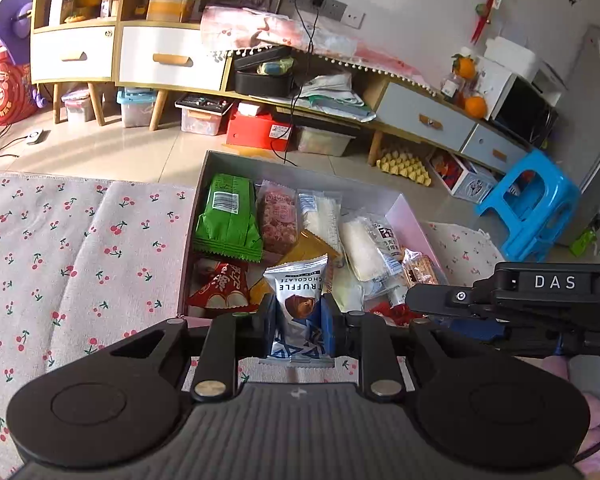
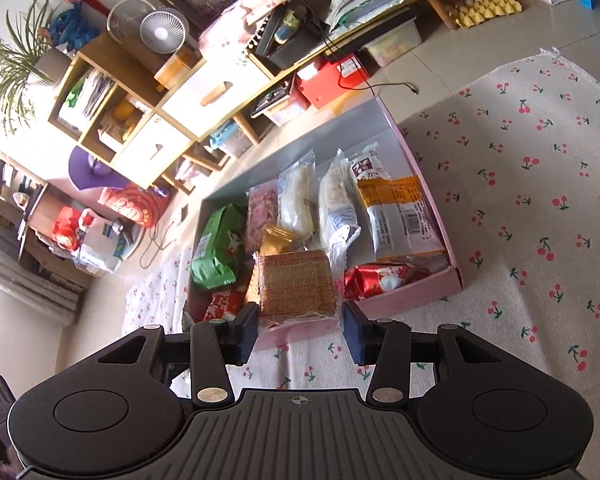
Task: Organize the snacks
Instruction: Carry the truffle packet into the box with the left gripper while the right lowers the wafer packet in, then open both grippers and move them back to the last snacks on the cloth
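Note:
A pink box (image 1: 410,216) on the cherry-print cloth holds several snacks: a green pack (image 1: 228,216), a red pack (image 1: 220,286), white bars and a wafer pack. My left gripper (image 1: 299,322) is shut on a white and blue chocolate truffle packet (image 1: 300,304) over the box's near edge. My right gripper (image 2: 300,330) is open, its fingers on either side of a clear pack of brown wafer biscuits (image 2: 296,282) at the near edge of the box (image 2: 416,288). The right gripper also shows in the left wrist view (image 1: 428,300), at the right.
The cherry-print cloth (image 1: 80,248) covers the table on both sides of the box. Beyond are a tiled floor, low cabinets with drawers (image 1: 172,56), storage bins and a blue plastic stool (image 1: 528,204).

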The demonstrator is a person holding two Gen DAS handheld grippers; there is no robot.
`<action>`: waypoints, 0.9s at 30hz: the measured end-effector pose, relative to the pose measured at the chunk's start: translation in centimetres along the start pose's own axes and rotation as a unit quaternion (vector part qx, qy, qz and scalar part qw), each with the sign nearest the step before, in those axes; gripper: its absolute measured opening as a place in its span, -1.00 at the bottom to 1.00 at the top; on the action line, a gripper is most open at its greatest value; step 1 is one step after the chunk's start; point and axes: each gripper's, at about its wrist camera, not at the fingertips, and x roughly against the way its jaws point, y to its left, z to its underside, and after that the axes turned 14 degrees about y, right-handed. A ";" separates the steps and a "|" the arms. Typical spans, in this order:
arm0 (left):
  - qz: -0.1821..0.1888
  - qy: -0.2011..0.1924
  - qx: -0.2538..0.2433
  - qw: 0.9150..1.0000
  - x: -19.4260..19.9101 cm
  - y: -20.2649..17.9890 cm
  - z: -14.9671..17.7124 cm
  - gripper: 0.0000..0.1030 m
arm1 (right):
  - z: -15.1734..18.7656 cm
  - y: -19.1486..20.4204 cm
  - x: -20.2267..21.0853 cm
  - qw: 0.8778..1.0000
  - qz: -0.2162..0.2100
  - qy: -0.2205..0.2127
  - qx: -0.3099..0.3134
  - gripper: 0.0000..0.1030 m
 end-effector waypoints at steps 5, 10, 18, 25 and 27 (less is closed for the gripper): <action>0.016 -0.030 0.028 0.999 -0.7 0.3 -0.5 -0.60 | -0.7 -0.2 -1.7 1.000 -0.018 -0.002 -0.002 -0.16; 0.003 -0.024 0.022 0.999 -1.8 0.1 -0.8 -0.60 | -0.9 -0.6 -2.5 1.000 -0.030 -0.006 -0.003 -0.11; -0.018 -0.025 0.011 0.999 -2.2 0.3 -0.2 -0.51 | -0.8 -1.0 -2.4 0.999 -0.044 -0.003 -0.012 0.07; -0.033 -0.026 0.001 0.999 -1.7 0.2 0.1 -0.20 | -0.5 -0.8 -2.0 0.999 -0.037 -0.001 -0.001 0.11; -0.034 -0.024 0.005 0.999 -1.6 0.3 0.1 -0.15 | -0.3 -0.6 -1.7 0.999 -0.036 -0.003 0.003 0.20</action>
